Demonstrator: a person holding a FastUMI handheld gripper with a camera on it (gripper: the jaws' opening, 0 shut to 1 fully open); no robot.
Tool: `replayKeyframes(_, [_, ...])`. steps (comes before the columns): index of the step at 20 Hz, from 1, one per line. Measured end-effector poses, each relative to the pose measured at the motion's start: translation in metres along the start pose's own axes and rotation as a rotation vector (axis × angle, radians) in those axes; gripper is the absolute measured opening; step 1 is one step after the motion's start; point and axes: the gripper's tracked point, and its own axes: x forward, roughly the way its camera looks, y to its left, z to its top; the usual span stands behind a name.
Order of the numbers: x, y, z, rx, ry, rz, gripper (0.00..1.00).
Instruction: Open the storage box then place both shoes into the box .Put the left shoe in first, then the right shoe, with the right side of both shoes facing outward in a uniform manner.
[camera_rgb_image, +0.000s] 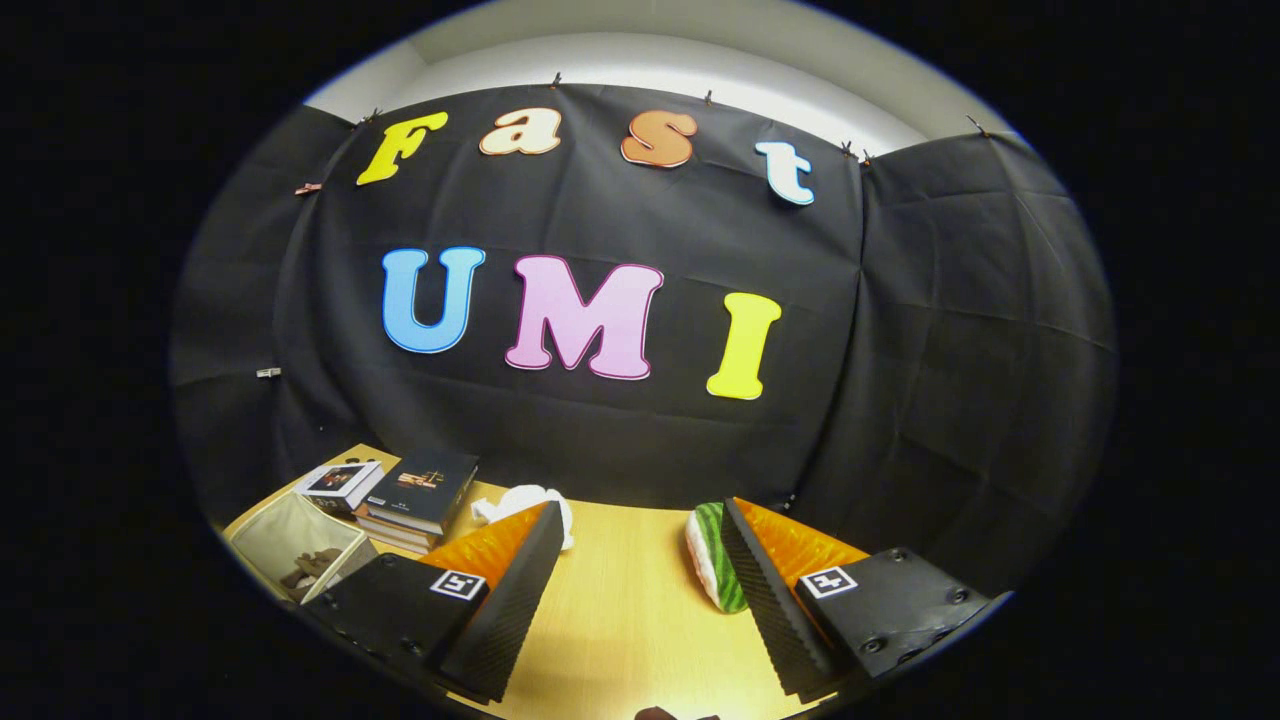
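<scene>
My gripper is open, its two fingers spread wide over a light wooden table with nothing between them. A green-and-white striped soft shoe-like thing lies just beyond the right finger, partly hidden by it. A white crumpled soft object lies past the left finger's tip; I cannot tell what it is. A beige open-topped fabric bin stands to the left of the left finger, with dark brown items inside.
A stack of books with a small flat box beside it stands at the table's back left, behind the bin. The black cloth wall closes off the table just beyond the fingers. A small dark shape shows at the near edge.
</scene>
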Motion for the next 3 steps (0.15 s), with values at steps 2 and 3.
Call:
replayKeyframes(2, [-0.0001, -0.008, -0.0045, 0.01, 0.006, -0.005, 0.98])
replayKeyframes(3, [0.0005, -0.0106, -0.0082, 0.013, 0.011, -0.008, 0.98])
